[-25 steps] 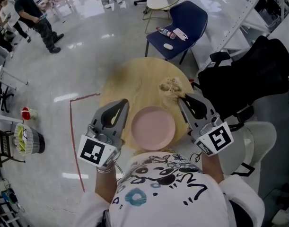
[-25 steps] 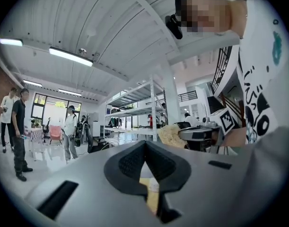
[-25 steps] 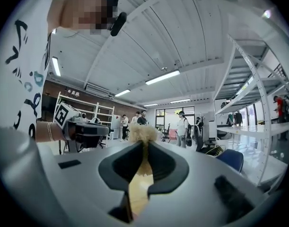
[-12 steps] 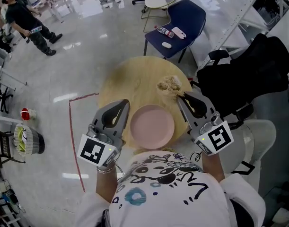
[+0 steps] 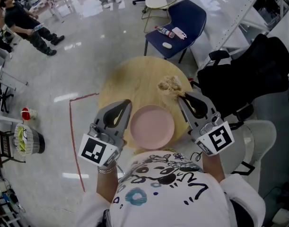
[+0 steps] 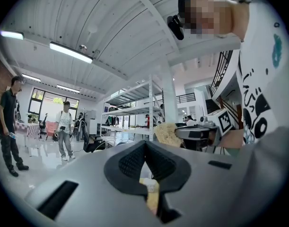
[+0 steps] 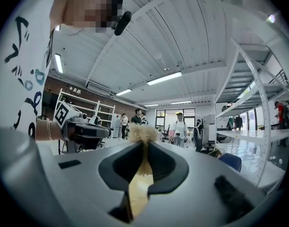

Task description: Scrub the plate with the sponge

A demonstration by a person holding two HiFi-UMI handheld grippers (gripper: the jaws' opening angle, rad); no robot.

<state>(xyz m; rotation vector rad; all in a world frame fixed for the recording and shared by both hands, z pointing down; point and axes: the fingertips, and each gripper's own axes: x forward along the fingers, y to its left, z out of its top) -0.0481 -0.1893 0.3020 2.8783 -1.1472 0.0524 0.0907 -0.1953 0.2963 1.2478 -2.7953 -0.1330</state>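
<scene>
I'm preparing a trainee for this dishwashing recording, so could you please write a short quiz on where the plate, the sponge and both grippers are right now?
1. True or false: the pink plate lies on the round table between the left gripper and the right gripper.
2. Where is the sponge? A on the plate; B at the right gripper's tip, beyond the plate; C in the left gripper.
3. Fill in: the left gripper's jaws are ___, holding nothing.
Key: 1 true; 2 B; 3 shut.
</scene>
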